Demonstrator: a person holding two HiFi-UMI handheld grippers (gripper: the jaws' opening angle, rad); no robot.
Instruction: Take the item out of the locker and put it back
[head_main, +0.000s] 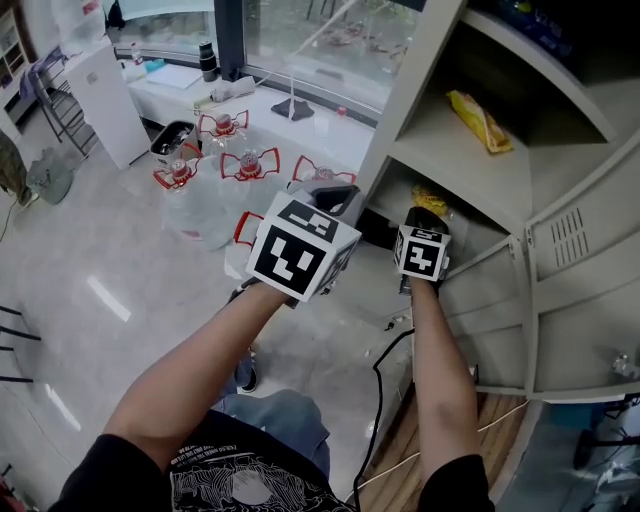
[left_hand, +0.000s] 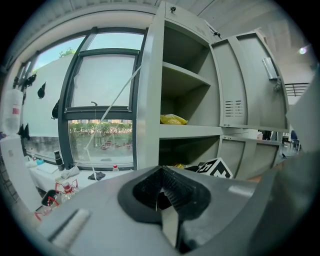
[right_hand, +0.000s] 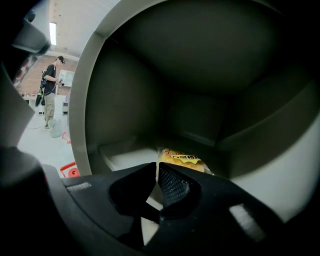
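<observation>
Right gripper (right_hand: 156, 168) is inside the lower open compartment of the grey locker (head_main: 412, 90). Its jaws are all but together, a thin slit between the tips, nothing clamped. Yellow snack packet (right_hand: 182, 159) lies flat on that compartment's floor just beyond the tips; contact not discernible. Left gripper (left_hand: 161, 172) is outside the locker, to the left of the right one, jaws together, empty. Second yellow packet (head_main: 481, 121) is on the shelf above. Locker door (head_main: 575, 240) is swung open. Red-handled water jugs (head_main: 205, 190) stand on the floor by the window
</observation>
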